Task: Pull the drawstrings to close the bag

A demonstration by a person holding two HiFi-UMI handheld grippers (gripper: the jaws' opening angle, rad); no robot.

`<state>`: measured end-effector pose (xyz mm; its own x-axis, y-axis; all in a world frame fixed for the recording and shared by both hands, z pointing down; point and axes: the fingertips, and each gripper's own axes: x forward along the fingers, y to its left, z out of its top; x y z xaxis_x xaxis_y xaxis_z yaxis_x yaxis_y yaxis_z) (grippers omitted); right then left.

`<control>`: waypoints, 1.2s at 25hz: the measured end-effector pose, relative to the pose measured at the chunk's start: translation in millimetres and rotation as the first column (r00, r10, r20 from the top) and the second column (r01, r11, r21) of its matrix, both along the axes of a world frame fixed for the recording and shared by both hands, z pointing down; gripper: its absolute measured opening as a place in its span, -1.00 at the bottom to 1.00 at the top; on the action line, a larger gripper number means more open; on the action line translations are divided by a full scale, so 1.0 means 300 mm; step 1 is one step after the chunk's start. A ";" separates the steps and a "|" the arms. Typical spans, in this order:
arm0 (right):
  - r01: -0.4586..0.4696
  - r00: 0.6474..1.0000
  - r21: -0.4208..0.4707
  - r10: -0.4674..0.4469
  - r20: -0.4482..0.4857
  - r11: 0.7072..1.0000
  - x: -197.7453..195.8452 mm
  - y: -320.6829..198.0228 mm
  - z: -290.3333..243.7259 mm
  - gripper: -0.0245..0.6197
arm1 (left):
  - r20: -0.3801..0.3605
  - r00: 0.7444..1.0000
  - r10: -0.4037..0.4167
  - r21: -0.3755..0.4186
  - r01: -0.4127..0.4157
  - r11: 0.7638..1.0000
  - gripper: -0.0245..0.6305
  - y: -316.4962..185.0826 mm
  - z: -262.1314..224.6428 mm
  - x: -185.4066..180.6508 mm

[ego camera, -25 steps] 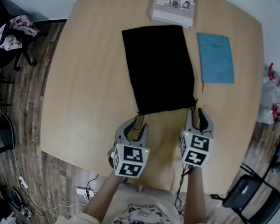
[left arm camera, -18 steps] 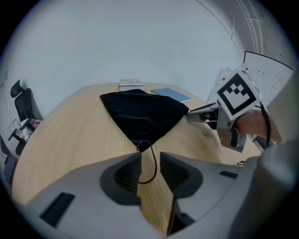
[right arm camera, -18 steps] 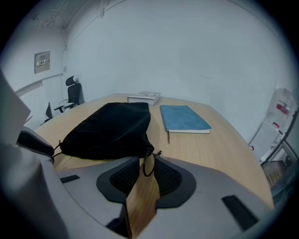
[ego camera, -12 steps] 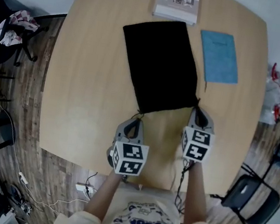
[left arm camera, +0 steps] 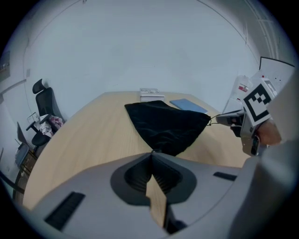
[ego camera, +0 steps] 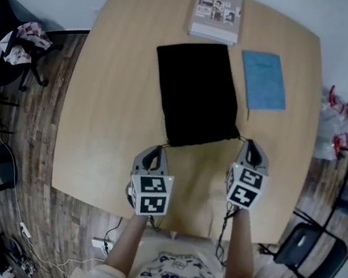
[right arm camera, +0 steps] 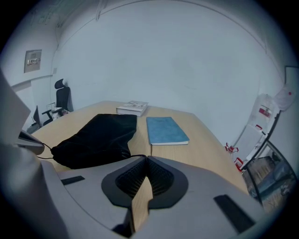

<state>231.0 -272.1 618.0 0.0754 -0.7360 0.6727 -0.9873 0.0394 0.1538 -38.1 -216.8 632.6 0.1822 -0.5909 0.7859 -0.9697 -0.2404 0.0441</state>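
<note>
Both jaws have closed: left gripper (ego camera: 157,147) and right gripper (ego camera: 250,143) each pinch a drawstring (right arm camera: 135,155) of the black bag (ego camera: 197,93).

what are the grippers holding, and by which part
The black bag, by its drawstrings: left gripper shut on the left one, right gripper on the right one.

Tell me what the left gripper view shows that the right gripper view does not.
Left gripper view only: the right gripper with its marker cube, and a drawstring running to it from the black bag.
Right gripper view only: a wall plate and the left gripper tip at the left edge.
Both: the bag, the blue notebook, the book, the table, and that view's own jaws shut on a drawstring.
</note>
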 end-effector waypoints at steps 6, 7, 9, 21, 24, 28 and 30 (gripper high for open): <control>-0.033 0.999 0.060 0.033 -0.001 0.998 0.009 0.011 -0.147 -0.90 | 0.016 0.997 -0.074 0.088 0.072 0.993 -0.92 -0.062 -0.152 -0.084; -0.039 0.999 0.074 0.040 -0.001 0.996 0.011 0.013 -0.177 -0.90 | 0.019 0.996 -0.086 0.107 0.083 0.991 -0.91 -0.073 -0.182 -0.100; -0.053 0.999 0.107 0.053 0.001 0.993 0.016 0.015 -0.237 -0.90 | 0.019 0.995 -0.102 0.147 0.098 0.984 -0.91 -0.094 -0.245 -0.127; -0.209 0.976 0.219 0.217 -0.010 0.953 0.019 0.063 -0.507 -0.90 | 0.009 0.972 -0.234 0.260 0.224 0.939 -0.91 -0.164 -0.495 -0.217; -0.265 0.961 0.224 0.276 -0.017 0.938 0.040 0.082 -0.537 -0.90 | 0.009 0.963 -0.268 0.272 0.255 0.928 -0.91 -0.161 -0.511 -0.250; -0.296 0.952 0.237 0.307 -0.007 0.925 0.075 0.093 -0.567 -0.90 | -0.007 0.953 -0.302 0.268 0.292 0.918 -0.91 -0.157 -0.535 -0.299; -0.298 0.951 0.249 0.310 -0.007 0.921 0.085 0.097 -0.589 -0.90 | -0.006 0.949 -0.315 0.273 0.304 0.913 -0.91 -0.156 -0.545 -0.314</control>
